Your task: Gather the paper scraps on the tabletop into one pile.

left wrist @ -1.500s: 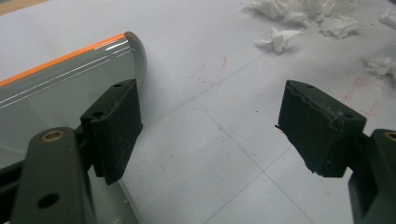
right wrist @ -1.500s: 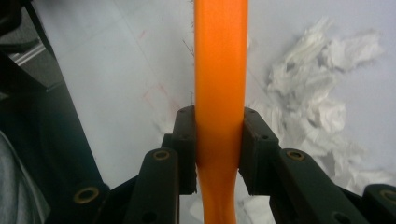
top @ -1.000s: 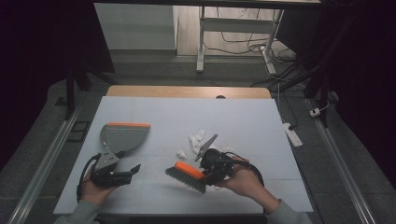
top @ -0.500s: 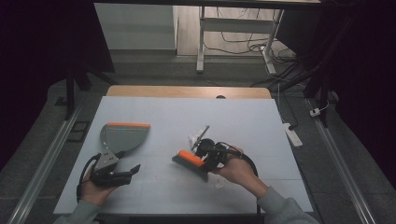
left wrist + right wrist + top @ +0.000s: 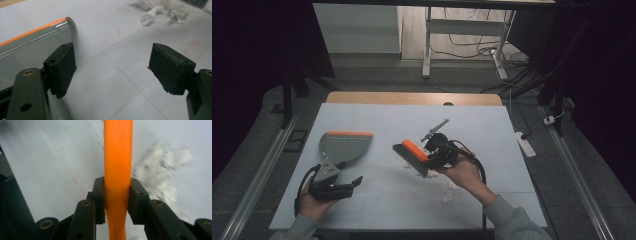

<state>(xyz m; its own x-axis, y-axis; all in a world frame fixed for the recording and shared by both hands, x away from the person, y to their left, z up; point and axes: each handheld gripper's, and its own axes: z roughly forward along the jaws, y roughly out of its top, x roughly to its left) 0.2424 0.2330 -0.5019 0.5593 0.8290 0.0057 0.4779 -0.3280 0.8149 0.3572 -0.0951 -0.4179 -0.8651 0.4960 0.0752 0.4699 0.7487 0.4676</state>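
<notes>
A grey dustpan point(image 5: 344, 146) with an orange lip lies flat on the white table at the left; its handle points toward the person. My left gripper point(image 5: 354, 182) rests just behind that handle. In the left gripper view my left gripper point(image 5: 112, 58) is open, with bare table between the jaws and the dustpan point(image 5: 30, 42) beside the left jaw. My right gripper point(image 5: 438, 150) is shut on the orange back of a hand brush point(image 5: 411, 156), dark bristles down and tilted. In the right gripper view my right gripper point(image 5: 117, 187) clamps the brush point(image 5: 117, 150). White paper scraps point(image 5: 446, 194) lie near the right hand.
More of the paper scraps point(image 5: 162, 10) show in the left gripper view, and blurred point(image 5: 157, 172) beside the brush. Faint red marks point(image 5: 195, 48) are drawn on the table point(image 5: 512, 125). A white power strip point(image 5: 525, 142) lies off the right edge.
The right hand has carried the brush away from the person, over the paper scraps, and lifted it a little. The left hand and the dustpan have stayed put.
</notes>
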